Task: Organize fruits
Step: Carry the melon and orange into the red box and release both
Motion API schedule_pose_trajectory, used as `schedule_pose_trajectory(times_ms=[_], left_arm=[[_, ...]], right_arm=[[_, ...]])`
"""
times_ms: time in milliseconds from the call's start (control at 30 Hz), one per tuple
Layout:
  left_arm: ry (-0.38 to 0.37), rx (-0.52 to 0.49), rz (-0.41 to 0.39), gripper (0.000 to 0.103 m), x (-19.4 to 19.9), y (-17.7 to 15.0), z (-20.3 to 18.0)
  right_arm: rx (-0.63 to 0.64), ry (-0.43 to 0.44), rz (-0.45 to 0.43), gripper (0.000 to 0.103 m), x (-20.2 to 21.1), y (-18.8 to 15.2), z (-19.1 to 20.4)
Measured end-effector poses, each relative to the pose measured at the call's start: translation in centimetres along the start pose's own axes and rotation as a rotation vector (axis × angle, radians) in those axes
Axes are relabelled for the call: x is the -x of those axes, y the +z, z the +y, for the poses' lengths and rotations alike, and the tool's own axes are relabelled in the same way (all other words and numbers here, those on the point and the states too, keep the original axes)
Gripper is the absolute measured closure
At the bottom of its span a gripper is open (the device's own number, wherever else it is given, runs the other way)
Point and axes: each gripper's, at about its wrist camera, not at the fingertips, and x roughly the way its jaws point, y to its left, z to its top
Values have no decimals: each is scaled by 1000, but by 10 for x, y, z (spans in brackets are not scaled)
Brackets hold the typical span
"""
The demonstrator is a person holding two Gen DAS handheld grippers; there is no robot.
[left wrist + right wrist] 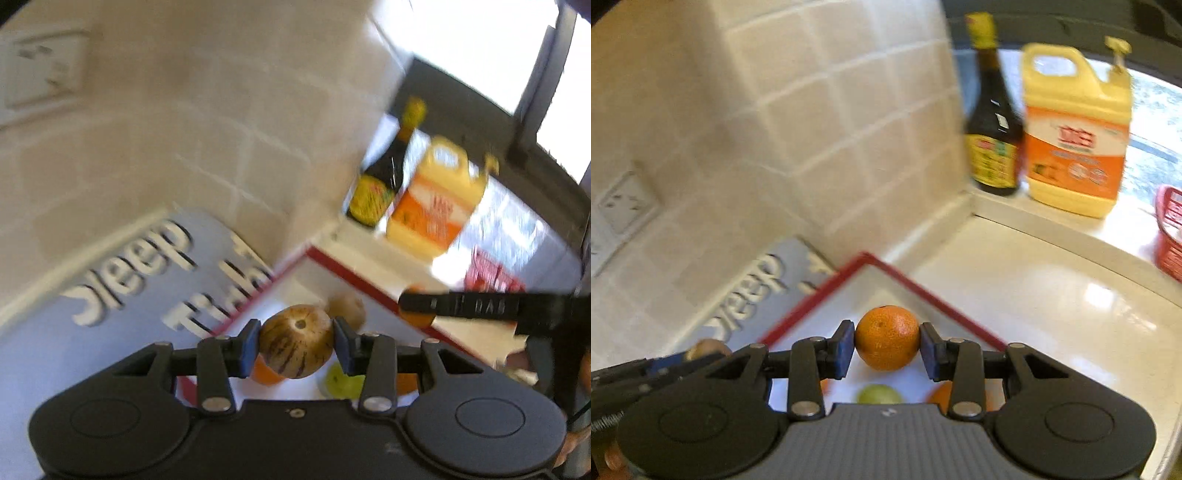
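Note:
My left gripper (pixel 296 341) is shut on a tan fruit with dark purple stripes (pixel 297 341) and holds it above a white tray with a red rim (pixel 332 264). Below it on the tray lie an orange (pixel 266 373), a green fruit (pixel 343 380) and a brownish fruit (pixel 347 308). My right gripper (pixel 887 345) is shut on an orange (pixel 887 338) above the same tray (pixel 905 277). A green fruit (pixel 879 395) and another orange (pixel 942 395) lie on the tray under it. The left gripper with its striped fruit (pixel 707 347) shows at the left edge of the right wrist view.
A dark sauce bottle (pixel 991 122) and a yellow detergent jug (pixel 1075 129) stand on the ledge behind the white counter (pixel 1052 302). A red basket (pixel 1171 236) is at the right. A grey "Sleep Tight" sign (pixel 129 288) leans on the tiled wall (pixel 812 129).

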Motion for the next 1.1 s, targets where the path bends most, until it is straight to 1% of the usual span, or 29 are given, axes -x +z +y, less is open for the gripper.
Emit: schedule_pose_trajectory(times_ms=[100, 200, 300, 400, 533, 700, 800, 900, 967, 1067, 1100], left_arm=[[-6, -44, 62, 53, -28, -7, -11], [-9, -86, 112, 53, -49, -13, -18], [-13, -118, 169, 52, -66, -17, -20], [-9, -135, 201, 52, -76, -21, -18], [-34, -138, 206, 52, -86, -17, -19], [-49, -123, 194, 51, -95, -13, -19], [-57, -132, 191, 50, -96, -13, -21], [-64, -145, 198, 50, -93, -15, -21], [-78, -145, 201, 50, -89, -17, -19], [-74, -147, 228, 50, -90, -20, -16], [-75, -150, 229, 48, -89, -22, -17]], right_arm=[[-13, 4, 31, 63, -11, -7, -14], [-5, 0, 71, 63, -32, -10, -18], [11, -23, 124, 63, -49, -13, -16], [24, -16, 150, 63, -63, -15, -15], [44, -20, 177, 63, -83, -11, -11], [14, 39, 186, 63, -99, -8, -14], [4, 17, 208, 63, -106, -11, -16], [-29, 33, 204, 63, -104, -15, -22], [-36, 27, 199, 63, -102, -17, -26], [-35, 26, 198, 62, -101, -18, -26], [-35, 22, 198, 62, -101, -18, -26]])
